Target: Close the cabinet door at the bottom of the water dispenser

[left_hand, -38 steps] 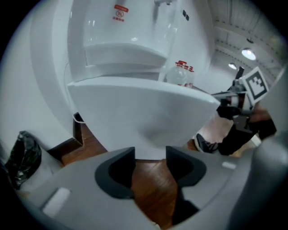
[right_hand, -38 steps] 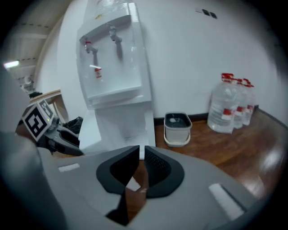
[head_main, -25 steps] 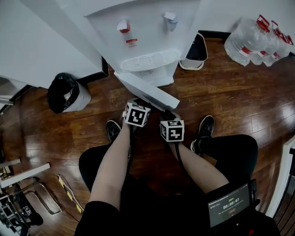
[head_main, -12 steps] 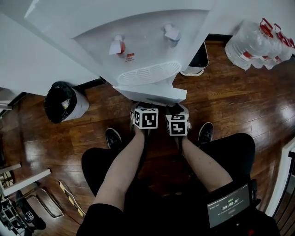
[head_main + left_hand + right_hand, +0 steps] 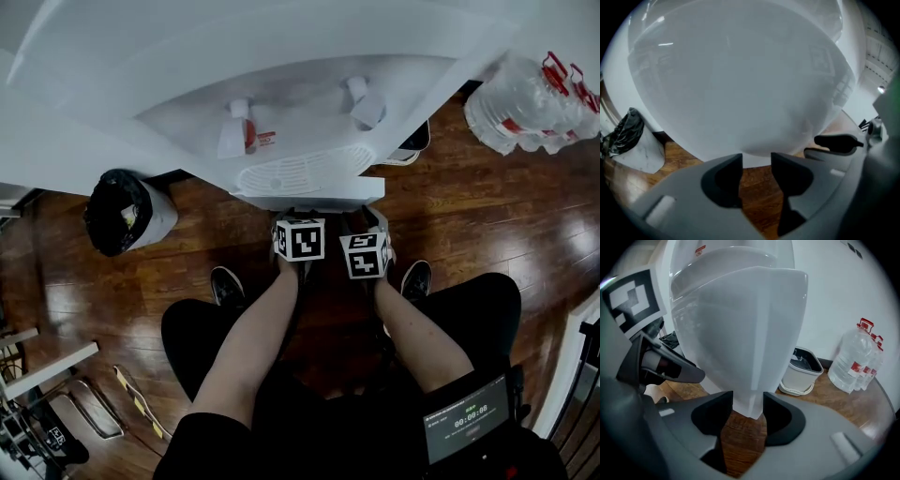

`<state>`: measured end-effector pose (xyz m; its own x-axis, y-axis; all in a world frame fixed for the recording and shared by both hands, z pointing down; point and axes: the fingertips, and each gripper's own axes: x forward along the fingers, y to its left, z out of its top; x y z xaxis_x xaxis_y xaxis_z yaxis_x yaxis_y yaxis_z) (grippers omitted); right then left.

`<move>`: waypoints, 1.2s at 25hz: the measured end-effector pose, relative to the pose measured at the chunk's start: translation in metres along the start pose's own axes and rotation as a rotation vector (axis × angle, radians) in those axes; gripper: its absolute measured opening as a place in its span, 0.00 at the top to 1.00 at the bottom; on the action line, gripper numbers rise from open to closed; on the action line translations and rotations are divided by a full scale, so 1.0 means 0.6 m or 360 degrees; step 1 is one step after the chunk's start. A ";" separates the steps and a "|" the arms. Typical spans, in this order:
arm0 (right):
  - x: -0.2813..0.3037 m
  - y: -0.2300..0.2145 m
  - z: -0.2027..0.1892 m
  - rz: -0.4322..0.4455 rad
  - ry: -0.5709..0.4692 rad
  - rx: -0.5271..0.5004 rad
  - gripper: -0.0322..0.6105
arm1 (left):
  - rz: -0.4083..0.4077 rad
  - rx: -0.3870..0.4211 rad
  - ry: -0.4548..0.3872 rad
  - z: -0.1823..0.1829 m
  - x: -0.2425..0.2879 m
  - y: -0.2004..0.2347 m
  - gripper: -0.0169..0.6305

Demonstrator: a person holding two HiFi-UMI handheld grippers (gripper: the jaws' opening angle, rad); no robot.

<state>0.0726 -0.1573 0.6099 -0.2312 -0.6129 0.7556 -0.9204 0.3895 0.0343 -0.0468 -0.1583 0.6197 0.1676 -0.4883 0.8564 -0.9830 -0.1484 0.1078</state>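
The white water dispenser point(image 5: 281, 122) stands in front of me, seen from above. Its bottom cabinet door point(image 5: 740, 93) lies flush with the body and fills the left gripper view. My left gripper point(image 5: 298, 219) points down at the door's foot; its jaws point(image 5: 757, 161) are closing, with only floor showing between them. Beside it, the right gripper point(image 5: 364, 227) is at the dispenser's right front corner. Its jaws point(image 5: 748, 404) are opening, and the corner's lower edge point(image 5: 750, 380) sits between the tips.
A bin with a black bag point(image 5: 127, 211) stands left of the dispenser and a small white bin point(image 5: 412, 141) right of it. Large water bottles point(image 5: 530, 103) are at the far right. My shoes point(image 5: 228, 284) rest on the wood floor point(image 5: 487, 216).
The door, which stood swung out toward me, now lies shut against the dispenser. Both grippers moved forward with it and closer together.
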 end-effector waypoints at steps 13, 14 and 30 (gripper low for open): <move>0.024 -0.042 -0.012 0.0036 0.0048 0.0009 0.56 | 0.0033 -0.0028 -0.0026 0.009 0.000 0.000 0.66; 0.026 -0.038 -0.007 0.0064 0.0035 -0.0044 0.57 | 0.0028 -0.0021 -0.0026 0.009 0.000 0.000 0.66; 0.040 -0.053 0.044 0.0110 -0.0015 -0.0346 0.66 | -0.0008 -0.0024 -0.0054 0.028 0.007 0.000 0.66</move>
<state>0.0879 -0.2024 0.6099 -0.2952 -0.5858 0.7548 -0.8128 0.5693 0.1239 -0.0451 -0.1746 0.6147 0.1745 -0.5166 0.8383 -0.9832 -0.1379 0.1197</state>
